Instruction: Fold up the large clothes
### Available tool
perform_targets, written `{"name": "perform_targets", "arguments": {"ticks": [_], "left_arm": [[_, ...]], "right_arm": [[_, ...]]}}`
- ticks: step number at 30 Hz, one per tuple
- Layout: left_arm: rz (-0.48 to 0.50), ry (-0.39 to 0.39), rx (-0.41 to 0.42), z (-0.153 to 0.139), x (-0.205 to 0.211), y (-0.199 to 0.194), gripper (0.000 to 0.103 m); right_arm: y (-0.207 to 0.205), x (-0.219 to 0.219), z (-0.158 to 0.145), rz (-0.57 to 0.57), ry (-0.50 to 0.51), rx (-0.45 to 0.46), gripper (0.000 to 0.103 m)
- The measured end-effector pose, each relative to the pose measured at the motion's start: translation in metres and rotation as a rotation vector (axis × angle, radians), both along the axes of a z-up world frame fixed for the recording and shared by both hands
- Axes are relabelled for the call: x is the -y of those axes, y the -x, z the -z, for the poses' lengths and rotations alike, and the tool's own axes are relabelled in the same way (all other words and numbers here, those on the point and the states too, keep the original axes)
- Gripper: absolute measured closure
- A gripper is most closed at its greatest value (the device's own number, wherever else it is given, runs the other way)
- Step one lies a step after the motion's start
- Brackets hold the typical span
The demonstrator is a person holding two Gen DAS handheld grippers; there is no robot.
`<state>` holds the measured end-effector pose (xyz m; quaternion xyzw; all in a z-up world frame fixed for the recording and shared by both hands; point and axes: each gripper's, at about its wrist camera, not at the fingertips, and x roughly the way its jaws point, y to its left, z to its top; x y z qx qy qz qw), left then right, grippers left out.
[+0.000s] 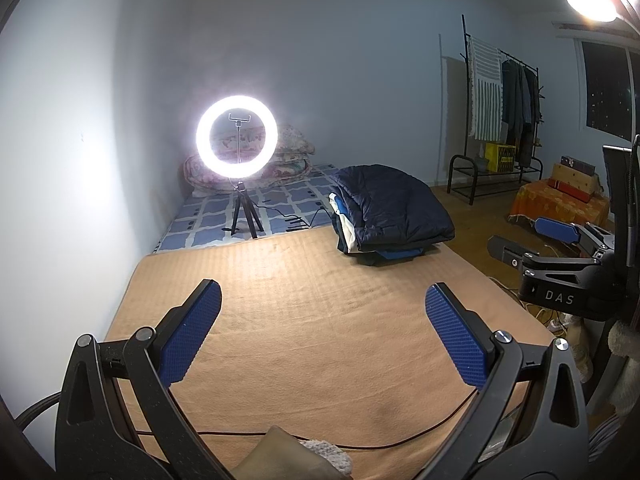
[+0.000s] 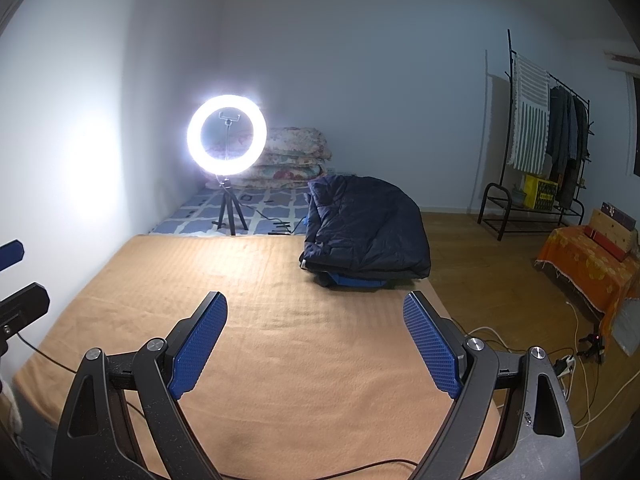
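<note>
- the tan blanket (image 1: 312, 312) fills the lower middle of both views, probably spread as a flat folding surface.
- the pile of folded clothes (image 2: 366, 232), dark navy jacket on top, sits right of centre at the blanket's far edge, likely parked out of the way.
- the left gripper (image 1: 324, 328) and right gripper (image 2: 316, 336) are spread wide, holding nothing, well apart from the pile.

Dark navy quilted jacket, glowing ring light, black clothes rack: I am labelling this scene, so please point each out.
Dark navy quilted jacket (image 2: 368, 228), right wrist view, on its folded top surface.
Glowing ring light (image 1: 236, 137), left wrist view, on the lit ring's lower rim (image 1: 236, 174).
Black clothes rack (image 2: 520, 208), right wrist view, on its lower shelf.
</note>
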<state>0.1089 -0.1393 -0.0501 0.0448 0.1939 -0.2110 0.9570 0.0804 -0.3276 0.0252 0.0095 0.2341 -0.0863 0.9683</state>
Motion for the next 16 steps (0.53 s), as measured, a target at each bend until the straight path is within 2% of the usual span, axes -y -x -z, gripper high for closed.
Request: {"name": "perform_targets", "arguments": {"ticks": [16], "left_arm": [[0.0, -0.017, 0.016, 0.0005, -0.0055, -0.0048, 0.0]], "right_arm": [[0.0014, 0.0037, 0.0017, -0.006, 0.003, -0.004, 0.013]]}}
